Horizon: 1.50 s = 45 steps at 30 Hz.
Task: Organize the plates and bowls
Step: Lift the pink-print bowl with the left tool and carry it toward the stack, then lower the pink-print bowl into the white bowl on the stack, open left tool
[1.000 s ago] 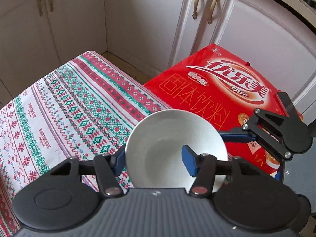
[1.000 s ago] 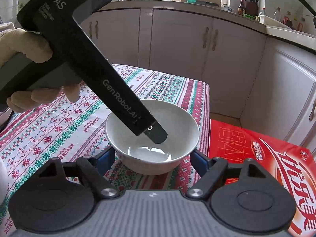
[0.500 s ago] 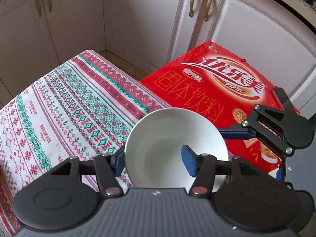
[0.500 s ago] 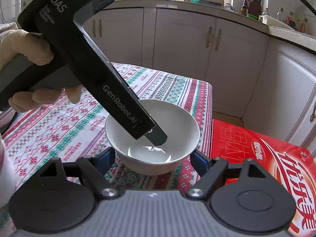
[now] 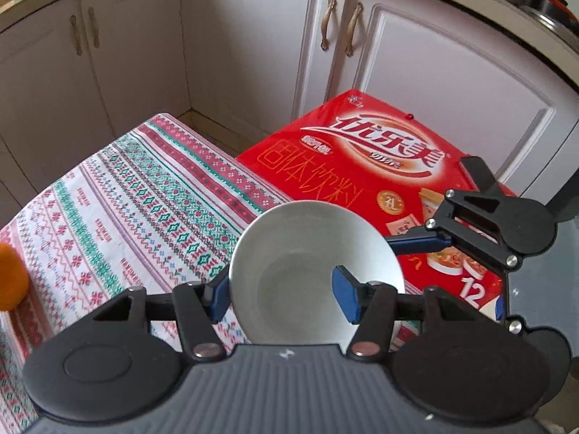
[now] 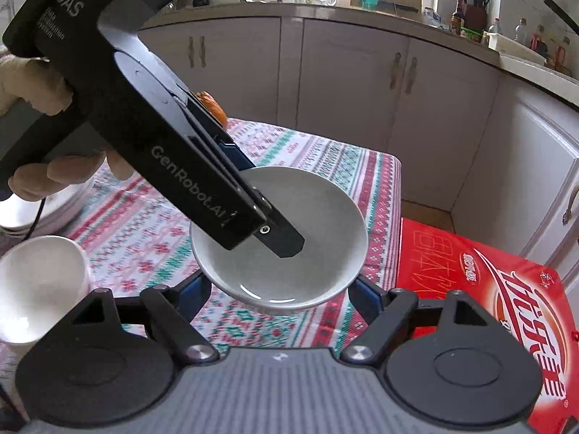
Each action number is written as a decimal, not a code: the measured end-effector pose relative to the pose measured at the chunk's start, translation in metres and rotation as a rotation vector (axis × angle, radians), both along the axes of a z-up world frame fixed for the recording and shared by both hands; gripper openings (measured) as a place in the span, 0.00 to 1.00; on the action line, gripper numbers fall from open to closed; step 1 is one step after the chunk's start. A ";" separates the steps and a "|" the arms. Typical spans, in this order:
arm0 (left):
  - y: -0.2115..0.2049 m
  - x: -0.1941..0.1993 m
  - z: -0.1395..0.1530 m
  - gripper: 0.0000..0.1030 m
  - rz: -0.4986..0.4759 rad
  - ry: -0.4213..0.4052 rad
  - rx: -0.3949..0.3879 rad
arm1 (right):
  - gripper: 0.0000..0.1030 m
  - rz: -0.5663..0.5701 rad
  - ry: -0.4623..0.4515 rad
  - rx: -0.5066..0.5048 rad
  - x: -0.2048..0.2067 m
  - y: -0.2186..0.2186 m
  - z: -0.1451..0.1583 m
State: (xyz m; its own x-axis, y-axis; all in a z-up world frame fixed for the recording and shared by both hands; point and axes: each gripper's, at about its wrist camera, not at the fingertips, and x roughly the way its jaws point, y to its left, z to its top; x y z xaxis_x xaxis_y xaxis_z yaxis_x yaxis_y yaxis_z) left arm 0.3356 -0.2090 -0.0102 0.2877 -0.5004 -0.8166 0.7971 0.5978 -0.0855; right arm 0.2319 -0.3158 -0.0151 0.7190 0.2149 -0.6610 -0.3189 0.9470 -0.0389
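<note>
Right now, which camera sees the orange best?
The right wrist view, just barely: the orange peeks out behind the left gripper, its bumpy peel visible. The left wrist view shows only an orange sliver at the picture's left edge, on the tablecloth.

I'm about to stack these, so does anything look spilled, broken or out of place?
Nothing is spilled or cracked. The one oddity is that the white bowl is held above the tablecloth near its corner. The left gripper pinches its rim with one finger inside, and the right gripper clasps its sides.
</note>
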 end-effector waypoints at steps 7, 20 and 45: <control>0.019 -0.029 0.021 0.55 0.009 -0.040 -0.014 | 0.84 0.031 -0.022 -0.019 -0.028 0.016 0.024; 0.053 -0.071 0.039 0.55 0.052 -0.068 -0.035 | 0.84 0.079 -0.017 -0.007 -0.061 0.041 0.041; 0.138 -0.115 0.029 0.56 0.218 -0.033 -0.036 | 0.84 0.253 0.075 0.006 -0.079 0.114 0.033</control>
State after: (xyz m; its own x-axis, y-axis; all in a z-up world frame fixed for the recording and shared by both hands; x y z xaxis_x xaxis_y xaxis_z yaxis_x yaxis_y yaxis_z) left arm 0.2210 -0.0713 0.0187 0.4185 -0.4523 -0.7876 0.6523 0.7531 -0.0859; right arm 0.1525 -0.2020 0.0179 0.5909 0.3858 -0.7086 -0.5473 0.8369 -0.0007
